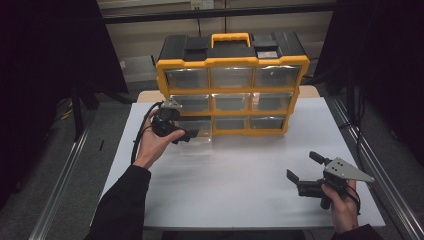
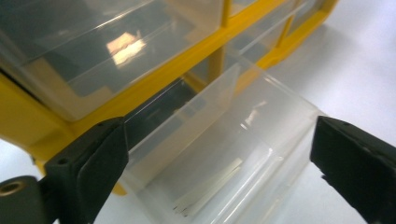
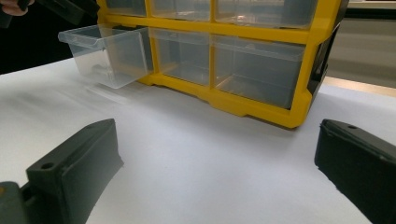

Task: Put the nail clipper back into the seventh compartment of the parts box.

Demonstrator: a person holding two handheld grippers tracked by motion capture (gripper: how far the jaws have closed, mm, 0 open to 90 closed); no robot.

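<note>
Because the clear drawer (image 3: 109, 56) at the bottom left of the yellow organiser (image 1: 232, 62) stands pulled out toward the person, its long axis running out from the cabinet front over the counter (image 1: 240, 190), the coming move turns on how that drawer lies between the left gripper's (image 1: 192, 135) fingers (image 2: 88, 163); in the left gripper view they stand wide apart on either side of the drawer's front end, pressing on nothing, with the open top of the drawer just ahead and slightly below them; the left hand (image 1: 155, 142) is plainly the nearer one, right at the drawer; the right gripper (image 1: 305, 167) hovers well apart at the counter's near right corner, its fingers (image 3: 74, 163) also spread and empty, pointing toward the organiser; the counter is a plain white sheet, bare around the cabinet; beyond it the room is dim, with dark curtains at both sides and metal rails along the floor.
</note>
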